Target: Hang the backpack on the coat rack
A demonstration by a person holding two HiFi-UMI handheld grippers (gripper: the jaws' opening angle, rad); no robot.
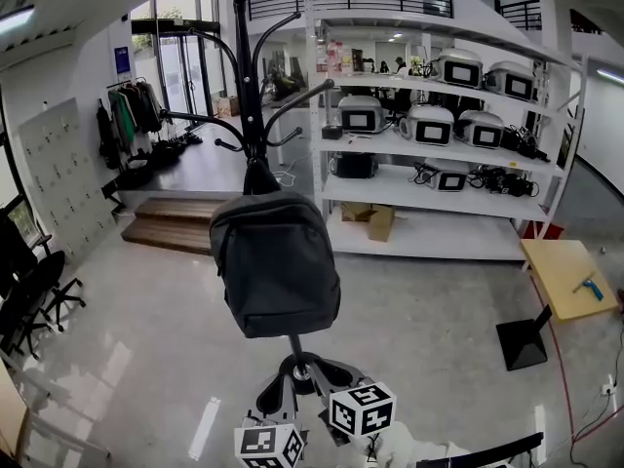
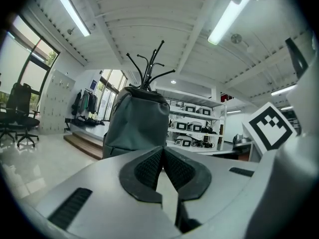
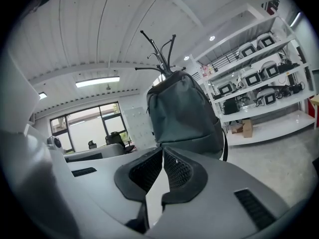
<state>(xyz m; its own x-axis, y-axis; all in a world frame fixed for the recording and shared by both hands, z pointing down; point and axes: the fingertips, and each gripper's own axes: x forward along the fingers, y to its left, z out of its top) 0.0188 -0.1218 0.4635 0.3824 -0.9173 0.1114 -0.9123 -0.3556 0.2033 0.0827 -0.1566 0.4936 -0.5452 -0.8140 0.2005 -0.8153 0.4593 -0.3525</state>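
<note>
Backpack (image 1: 275, 266): hangs on coat rack (image 1: 244, 86), off floor.
Handling: soft fabric, prob. light, sags; best grip = top loop.
Left gripper (image 2: 162, 149): clenched, empty.
Right gripper (image 3: 162, 151): clenched, empty, facing bag.

Backpack (image 1: 275, 266) hangs ahead on coat rack (image 1: 244, 86); shelving (image 1: 429, 164) right; floor (image 1: 127, 359) left open.

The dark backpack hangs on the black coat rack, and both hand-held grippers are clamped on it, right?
Not quite. The backpack does hang on the coat rack, but neither gripper holds it. The left hand-held gripper and the right hand-held gripper have their jaws shut on nothing, apart from the bag, as the two gripper views show.
</note>
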